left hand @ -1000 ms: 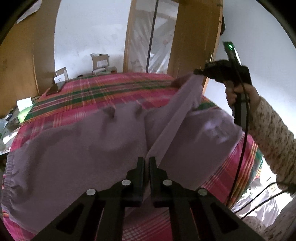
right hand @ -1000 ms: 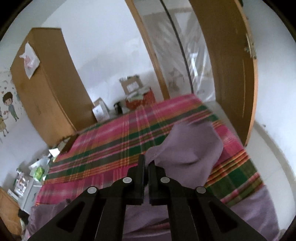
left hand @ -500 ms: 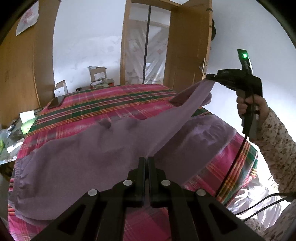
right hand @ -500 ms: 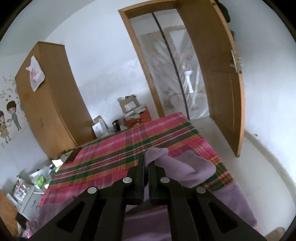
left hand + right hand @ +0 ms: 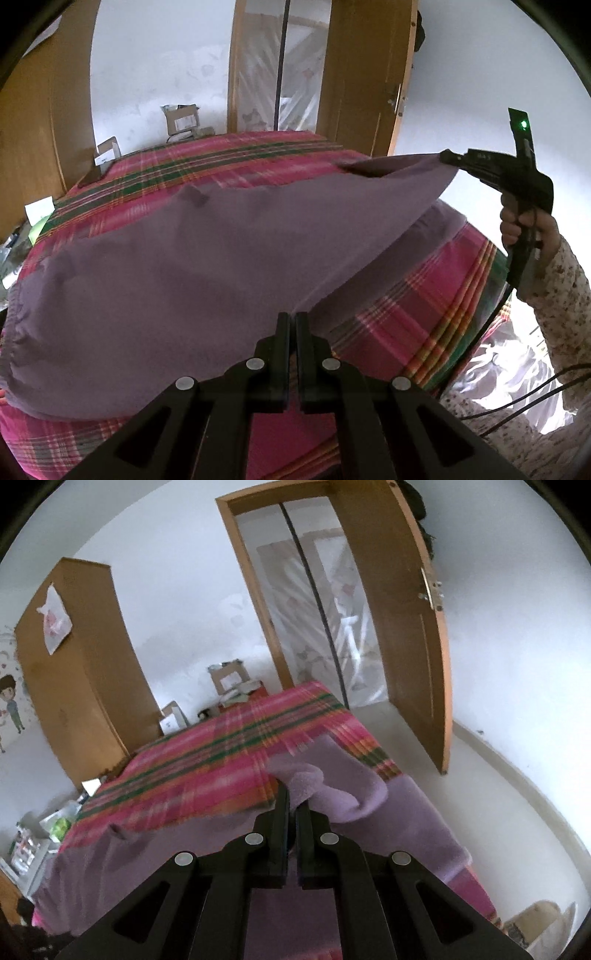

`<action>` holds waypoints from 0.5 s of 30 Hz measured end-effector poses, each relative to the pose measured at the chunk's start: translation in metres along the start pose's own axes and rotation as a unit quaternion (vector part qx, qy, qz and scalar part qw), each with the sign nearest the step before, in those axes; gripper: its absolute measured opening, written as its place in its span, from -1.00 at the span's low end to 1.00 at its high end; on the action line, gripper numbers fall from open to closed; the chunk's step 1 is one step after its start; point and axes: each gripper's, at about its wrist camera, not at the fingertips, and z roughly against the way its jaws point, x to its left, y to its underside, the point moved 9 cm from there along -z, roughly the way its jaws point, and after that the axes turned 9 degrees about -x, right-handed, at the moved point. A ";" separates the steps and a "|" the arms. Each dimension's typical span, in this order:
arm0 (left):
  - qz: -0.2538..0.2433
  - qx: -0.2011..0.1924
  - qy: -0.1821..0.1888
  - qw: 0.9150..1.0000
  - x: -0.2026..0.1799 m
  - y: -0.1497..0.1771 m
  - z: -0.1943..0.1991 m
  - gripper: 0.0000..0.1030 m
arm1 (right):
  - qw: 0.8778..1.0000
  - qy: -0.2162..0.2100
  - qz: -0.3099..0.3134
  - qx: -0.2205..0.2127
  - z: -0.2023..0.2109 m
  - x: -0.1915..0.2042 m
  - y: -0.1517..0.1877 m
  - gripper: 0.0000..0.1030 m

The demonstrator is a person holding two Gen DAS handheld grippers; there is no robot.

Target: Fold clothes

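Observation:
A large mauve garment (image 5: 166, 266) lies spread over a bed with a pink and green plaid cover (image 5: 207, 166). My left gripper (image 5: 292, 317) is shut on the garment's near edge, low in the left wrist view. At the far right of that view my right gripper (image 5: 448, 158), held by a hand in a speckled sleeve, is shut on another corner and lifts it, so the cloth stretches taut between the two. In the right wrist view the right gripper (image 5: 292, 794) pinches a bunched fold of the garment (image 5: 332, 786) above the bed.
A wooden wardrobe (image 5: 74, 672) stands to the left of the bed. An open wooden door (image 5: 406, 627) and a doorway hung with plastic sheeting lie beyond the bed's far end. Cardboard boxes (image 5: 229, 679) sit on the floor there. Cables (image 5: 517, 398) trail at lower right.
The right gripper has carried its corner of the garment out to the right, and the cloth between the grippers has gone from slack to taut. The left gripper has shifted a little.

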 end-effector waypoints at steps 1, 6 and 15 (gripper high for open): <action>-0.002 0.003 -0.001 1.000 0.000 0.001 -0.001 -0.94 | 1.000 0.002 -0.002 0.004 0.000 -0.003 0.004 -0.94; -0.011 0.020 -0.005 1.000 -0.001 0.011 -0.006 -0.94 | 0.999 0.009 -0.013 0.028 -0.001 -0.017 0.025 -0.94; -0.039 0.036 -0.016 0.998 -0.003 0.021 -0.012 -0.93 | 0.996 0.026 -0.032 0.081 -0.006 -0.039 0.063 -0.93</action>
